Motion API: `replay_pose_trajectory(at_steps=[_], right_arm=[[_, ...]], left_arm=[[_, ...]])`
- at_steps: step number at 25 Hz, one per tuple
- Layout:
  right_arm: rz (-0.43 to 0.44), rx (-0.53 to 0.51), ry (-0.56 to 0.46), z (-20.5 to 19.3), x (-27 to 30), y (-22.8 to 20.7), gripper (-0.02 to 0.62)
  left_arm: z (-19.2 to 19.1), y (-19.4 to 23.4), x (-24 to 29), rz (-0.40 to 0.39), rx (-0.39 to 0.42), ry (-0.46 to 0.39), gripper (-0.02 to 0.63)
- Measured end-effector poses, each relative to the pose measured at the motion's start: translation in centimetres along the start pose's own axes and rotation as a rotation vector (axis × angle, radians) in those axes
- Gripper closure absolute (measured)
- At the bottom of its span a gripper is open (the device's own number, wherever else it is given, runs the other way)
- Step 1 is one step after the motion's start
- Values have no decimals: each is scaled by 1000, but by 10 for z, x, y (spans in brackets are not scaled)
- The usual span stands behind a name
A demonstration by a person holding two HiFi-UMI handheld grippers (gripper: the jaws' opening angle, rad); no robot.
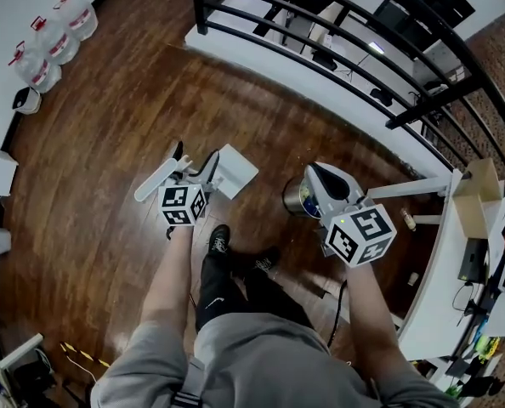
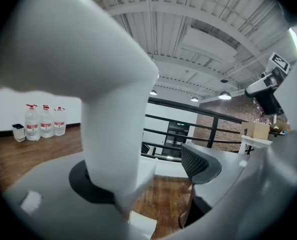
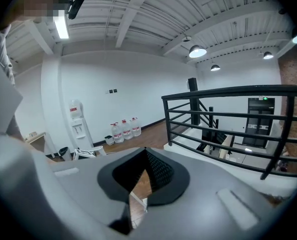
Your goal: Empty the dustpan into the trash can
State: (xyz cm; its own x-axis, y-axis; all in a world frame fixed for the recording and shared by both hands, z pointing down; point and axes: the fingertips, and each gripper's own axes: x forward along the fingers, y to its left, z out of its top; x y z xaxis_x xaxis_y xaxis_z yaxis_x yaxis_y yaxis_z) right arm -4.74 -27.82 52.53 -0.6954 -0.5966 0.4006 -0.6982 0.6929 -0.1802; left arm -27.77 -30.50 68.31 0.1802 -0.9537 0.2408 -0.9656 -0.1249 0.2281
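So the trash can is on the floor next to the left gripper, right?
No. The trash can stands on the floor next to the right gripper; the head view shows it.

Dark wood floor (image 1: 108,143), black metal railing (image 3: 228,90), white walls (image 3: 128,74), water jugs (image 1: 53,36), white desk (image 1: 444,270), pendant ceiling lamps (image 3: 197,50)

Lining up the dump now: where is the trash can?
Head view, just right of centre: the trash can stands on the wooden floor, partly covered by the right gripper, with the white dustpan close on its left.
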Motion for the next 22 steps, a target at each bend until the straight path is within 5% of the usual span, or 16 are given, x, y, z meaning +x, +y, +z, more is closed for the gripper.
replay_pose_trajectory(at_steps=[17, 22], right_arm=[[2, 4, -45, 7, -28, -2, 597], [-11, 28, -76, 11, -35, 0, 597]], left_arm=[[-81, 25, -67, 184, -75, 263, 144], [-113, -18, -92, 78, -156, 391, 207]])
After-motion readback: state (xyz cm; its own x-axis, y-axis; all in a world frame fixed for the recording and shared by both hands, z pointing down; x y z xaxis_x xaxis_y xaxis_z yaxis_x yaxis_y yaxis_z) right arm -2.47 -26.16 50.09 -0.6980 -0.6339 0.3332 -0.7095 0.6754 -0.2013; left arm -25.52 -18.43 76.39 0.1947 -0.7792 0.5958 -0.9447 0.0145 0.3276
